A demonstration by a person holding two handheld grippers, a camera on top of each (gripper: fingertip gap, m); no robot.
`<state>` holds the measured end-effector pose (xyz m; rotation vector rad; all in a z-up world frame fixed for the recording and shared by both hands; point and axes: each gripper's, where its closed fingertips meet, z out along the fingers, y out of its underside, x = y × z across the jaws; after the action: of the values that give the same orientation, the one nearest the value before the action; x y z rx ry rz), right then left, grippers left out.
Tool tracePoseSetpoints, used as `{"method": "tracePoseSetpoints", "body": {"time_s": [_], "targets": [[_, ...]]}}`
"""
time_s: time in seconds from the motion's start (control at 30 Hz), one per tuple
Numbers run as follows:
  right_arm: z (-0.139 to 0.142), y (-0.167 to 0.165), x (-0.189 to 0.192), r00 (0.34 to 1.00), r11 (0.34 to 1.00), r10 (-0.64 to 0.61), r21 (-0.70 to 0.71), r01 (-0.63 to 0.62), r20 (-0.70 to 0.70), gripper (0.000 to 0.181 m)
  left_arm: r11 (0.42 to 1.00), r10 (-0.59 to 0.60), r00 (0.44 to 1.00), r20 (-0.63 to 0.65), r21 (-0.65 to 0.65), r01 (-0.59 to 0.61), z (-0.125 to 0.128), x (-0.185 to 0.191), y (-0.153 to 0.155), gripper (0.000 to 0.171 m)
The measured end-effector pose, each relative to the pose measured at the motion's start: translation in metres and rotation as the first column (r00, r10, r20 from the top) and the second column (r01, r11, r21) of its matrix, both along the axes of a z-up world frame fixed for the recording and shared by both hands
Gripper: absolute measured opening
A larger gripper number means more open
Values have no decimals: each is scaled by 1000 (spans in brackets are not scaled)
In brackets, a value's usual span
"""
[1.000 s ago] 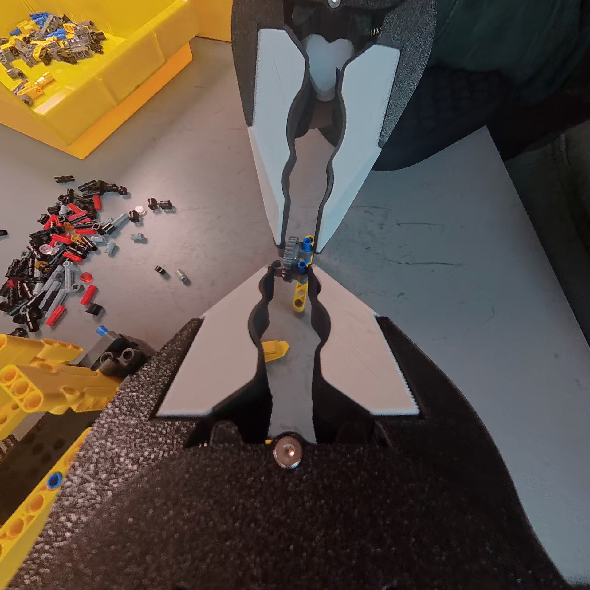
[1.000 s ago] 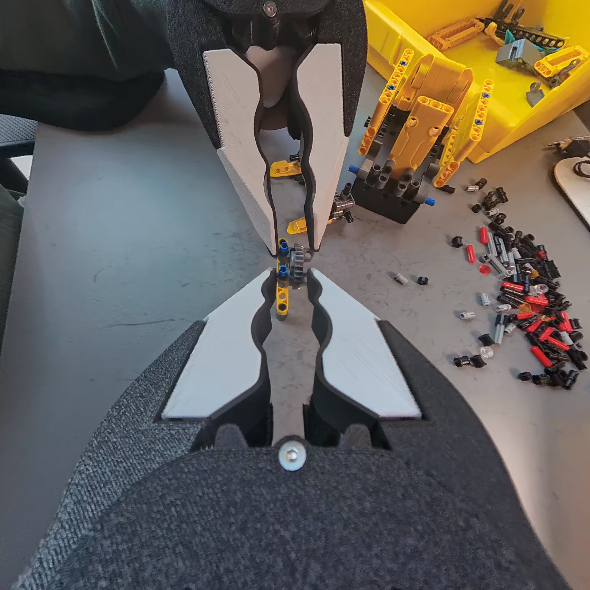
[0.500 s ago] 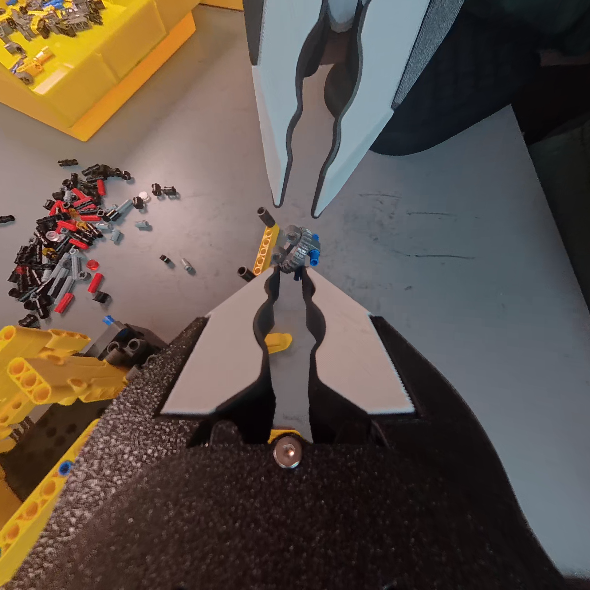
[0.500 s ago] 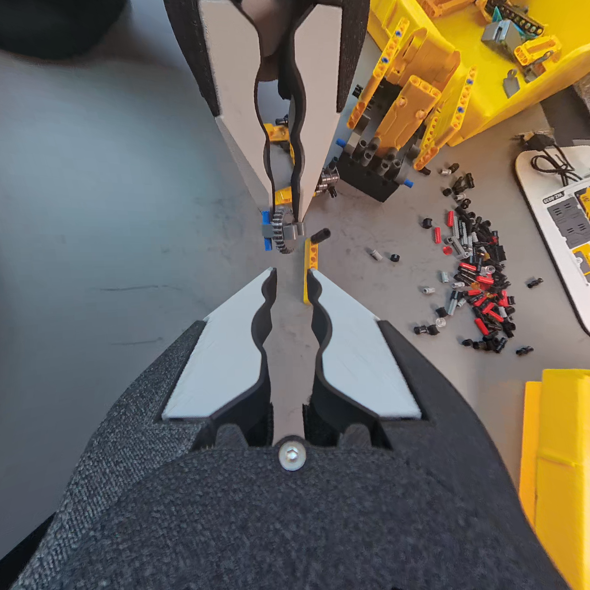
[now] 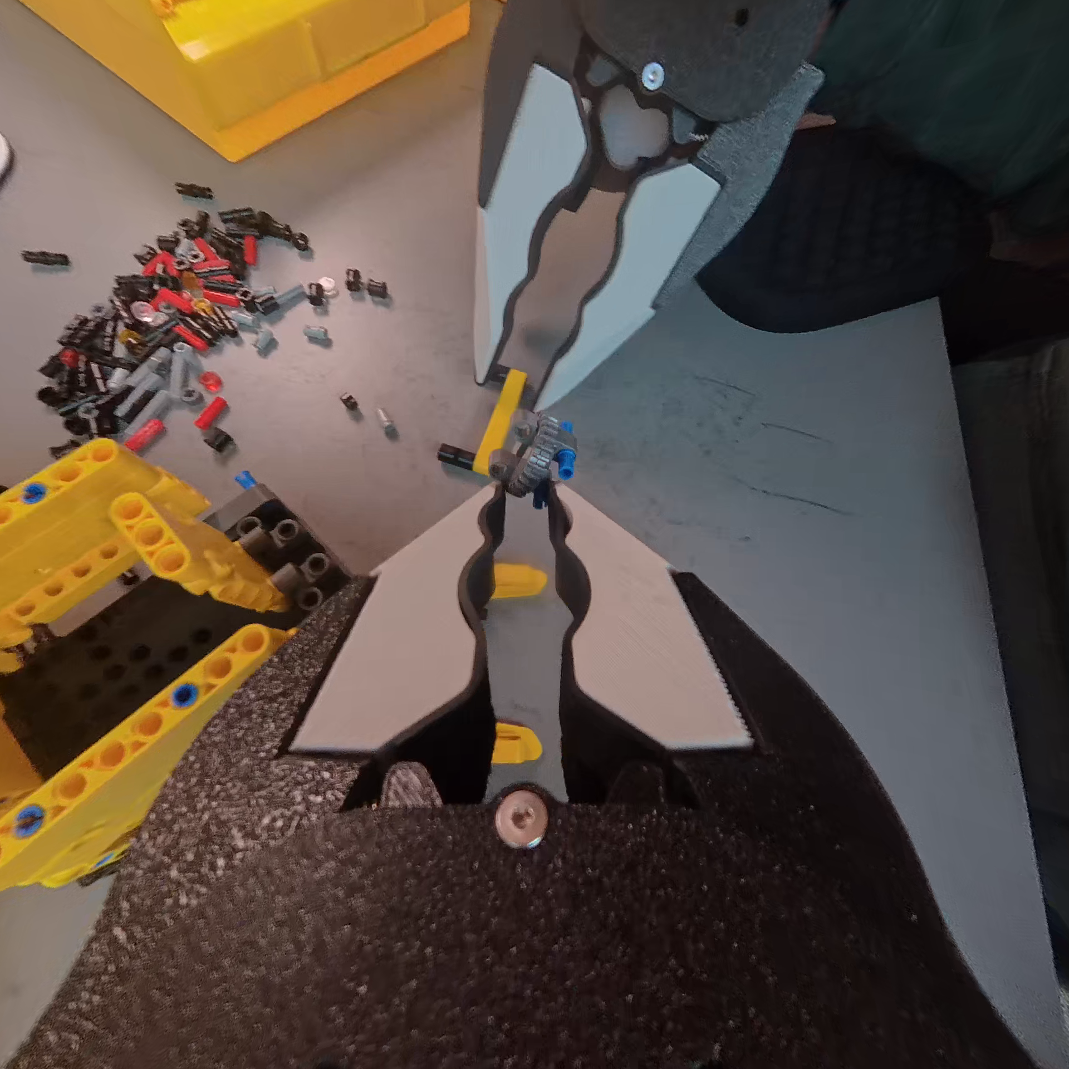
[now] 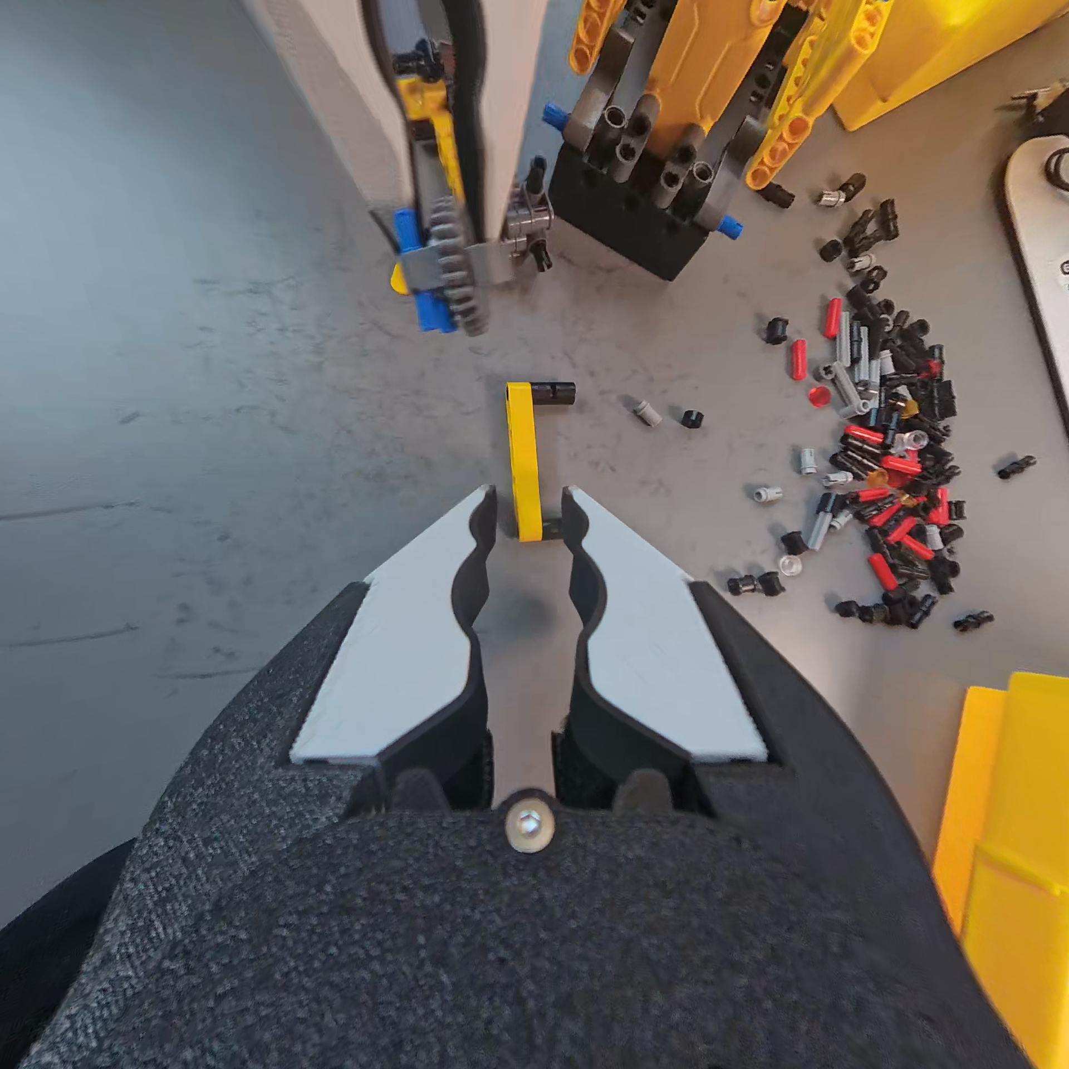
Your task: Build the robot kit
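Observation:
My left gripper (image 5: 523,491) is shut on a small grey gear assembly (image 5: 535,454) with blue pins and holds it just above the grey table (image 5: 752,520). It also shows in the right wrist view (image 6: 451,266), at the tips of the left gripper (image 6: 445,243). A yellow beam (image 6: 523,463) with black pins at its ends lies flat on the table. My right gripper (image 6: 529,491) is open, its jaws standing either side of the beam's near end. In the left wrist view the right gripper (image 5: 512,387) stands over the beam (image 5: 500,422).
A yellow and black brick model (image 5: 115,578) (image 6: 665,144) stands close by. A pile of small red, black and grey pins (image 5: 162,335) (image 6: 885,463) lies beyond. Yellow bins (image 5: 260,69) (image 6: 1012,867) sit at the edges. Two small yellow parts (image 5: 515,581) lie under my left gripper. Spacing between my two grippers at the tips: around 7 cm.
The yellow beam came away from the gear assembly and dropped onto the table. My right gripper let go, lifted, then came down astride the beam. My left gripper kept the gear assembly.

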<state>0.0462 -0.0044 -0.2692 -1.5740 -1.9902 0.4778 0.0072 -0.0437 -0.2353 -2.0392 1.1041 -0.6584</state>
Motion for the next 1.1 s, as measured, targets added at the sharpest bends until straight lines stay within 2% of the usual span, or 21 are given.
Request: {"method": "tracePoseSetpoints", "body": {"time_s": [0.07, 0.23, 0.33, 0.5, 0.6, 0.67, 0.77, 0.83, 0.93, 1.03, 1.1], "targets": [[-2, 1, -1, 999, 999, 22, -27, -21, 27, 9, 999, -23, 999, -44, -30, 21, -8, 2, -7, 14], [-3, -12, 1, 994, 983, 83, -168, -70, 77, 7, 998, -59, 992, -112, -15, 58, -24, 11, -16, 10], [2, -27, 7, 991, 957, 108, -280, -83, 75, 7, 996, -92, 986, -139, -3, 92, -21, 11, -21, 22], [25, -51, 13, 990, 884, 138, -453, -115, 17, 7, 968, -185, 980, -76, 155, 195, 7, 22, -32, 25], [48, -64, 11, 988, 812, 143, -563, -152, -61, 7, 929, -189, 975, -116, 301, 216, 17, 29, -30, 30], [61, -72, 8, 984, 761, 141, -623, -180, -112, 7, 888, -184, 968, -172, 392, 238, 22, 33, -29, 21], [70, -73, 6, 978, 730, 114, -654, -200, -172, 8, 863, -181, 963, -200, 437, 253, 28, 37, -32, 10], [74, -68, 4, 966, 758, 99, -611, -228, -237, 10, 877, -176, 968, -179, 417, 237, 30, 36, -32, 7], [82, -66, 1, 905, 885, 169, -343, -313, -389, 37, 924, -183, 980, -82, 325, 200, 28, 34, -31, 7], [70, -59, 1, 903, 965, 240, -11, -261, -357, 44, 958, -189, 982, 24, 226, 179, 24, 33, -29, 7], [66, -56, 0, 910, 974, 225, 97, -204, -348, 37, 971, -180, 982, 64, 169, 167, 18, 31, -27, 6]]}}
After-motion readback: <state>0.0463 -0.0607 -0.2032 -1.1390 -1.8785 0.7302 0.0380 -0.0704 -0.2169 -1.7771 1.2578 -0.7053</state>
